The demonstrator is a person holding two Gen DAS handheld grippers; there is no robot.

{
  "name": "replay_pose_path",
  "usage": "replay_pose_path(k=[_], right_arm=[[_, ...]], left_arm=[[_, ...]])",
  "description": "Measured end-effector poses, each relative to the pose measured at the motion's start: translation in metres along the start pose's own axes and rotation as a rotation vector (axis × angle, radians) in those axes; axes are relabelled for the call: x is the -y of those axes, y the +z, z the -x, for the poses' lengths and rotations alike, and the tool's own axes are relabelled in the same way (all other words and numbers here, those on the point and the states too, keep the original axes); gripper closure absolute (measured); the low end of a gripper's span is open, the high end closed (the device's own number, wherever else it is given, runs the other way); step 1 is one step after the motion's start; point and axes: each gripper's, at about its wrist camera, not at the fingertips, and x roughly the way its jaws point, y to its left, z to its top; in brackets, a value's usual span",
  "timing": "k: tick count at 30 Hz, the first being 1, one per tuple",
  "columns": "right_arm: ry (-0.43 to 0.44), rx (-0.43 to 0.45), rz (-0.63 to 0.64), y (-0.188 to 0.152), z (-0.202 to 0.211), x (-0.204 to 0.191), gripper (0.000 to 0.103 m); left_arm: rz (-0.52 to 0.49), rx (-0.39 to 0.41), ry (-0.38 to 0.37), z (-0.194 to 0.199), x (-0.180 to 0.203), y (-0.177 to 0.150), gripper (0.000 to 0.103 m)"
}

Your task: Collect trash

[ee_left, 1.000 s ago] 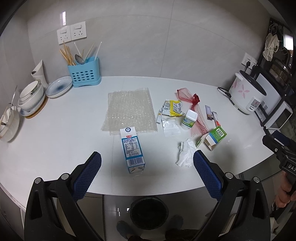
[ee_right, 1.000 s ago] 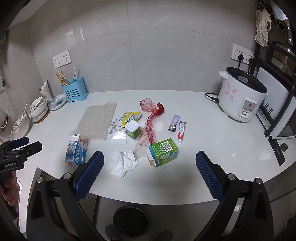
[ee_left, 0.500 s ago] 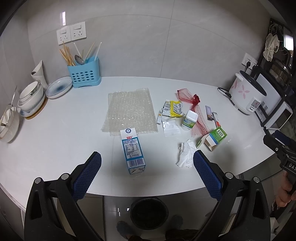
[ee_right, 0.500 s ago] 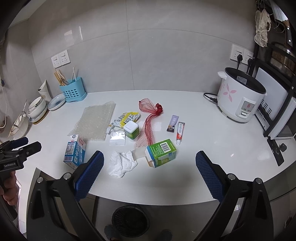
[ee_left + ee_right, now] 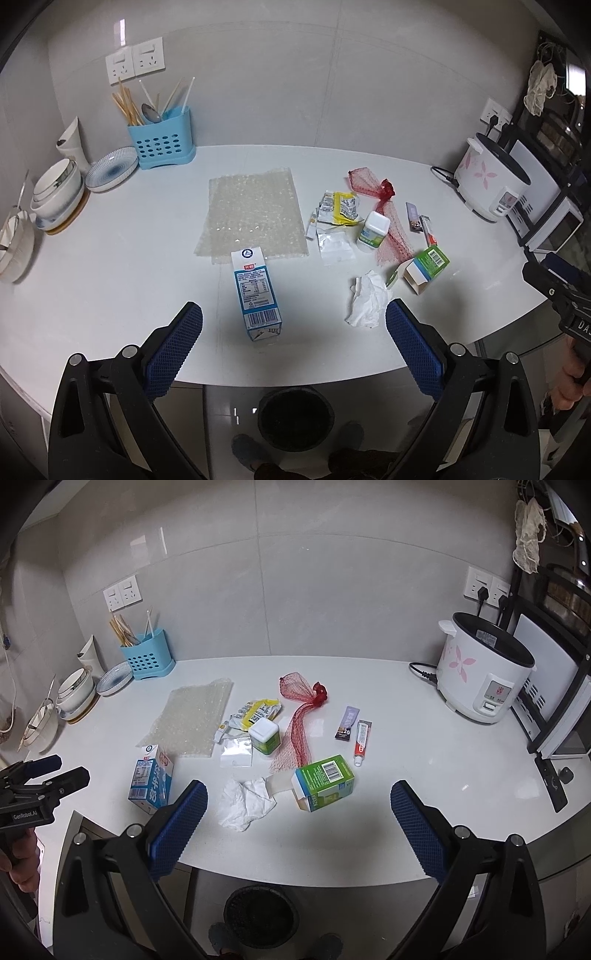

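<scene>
Trash lies on the white counter (image 5: pixel 110 266): a blue milk carton (image 5: pixel 256 295), a crumpled tissue (image 5: pixel 367 301), a green box (image 5: pixel 325 781), a white-capped green jar (image 5: pixel 264 736), a red net bag (image 5: pixel 299 723), yellow wrappers (image 5: pixel 340 208), a bubble-wrap sheet (image 5: pixel 251 218), a small tube (image 5: pixel 362 740) and a purple sachet (image 5: pixel 348 727). A black bin (image 5: pixel 295 417) stands on the floor below the counter edge. My left gripper (image 5: pixel 293 341) is open and empty, just short of the milk carton. My right gripper (image 5: pixel 299 825) is open and empty, in front of the green box and tissue.
A rice cooker (image 5: pixel 484 668) and a black rack (image 5: pixel 554 701) stand at the right. A blue utensil holder (image 5: pixel 160 142), a plate (image 5: pixel 110 173) and stacked bowls (image 5: pixel 57 199) stand at the back left. The counter's front edge (image 5: pixel 332 878) curves just below my fingers.
Both grippers have shifted slightly toward the counter; the trash appears a little lower and nearer in the views. Nothing was picked up or moved.
</scene>
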Motion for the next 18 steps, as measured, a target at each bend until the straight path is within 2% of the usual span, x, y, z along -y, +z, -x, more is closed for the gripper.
replay_pose_path(k=[11,18], right_arm=[[-0.006,0.011,0.012,0.0,-0.001,-0.001,0.008],[-0.01,-0.01,0.046,0.0,-0.025,0.001,0.008]], left_arm=[[0.017,-0.001,0.011,-0.003,-0.005,-0.001,0.006],[0.027,-0.016,0.034,-0.019,-0.009,-0.002,0.006]])
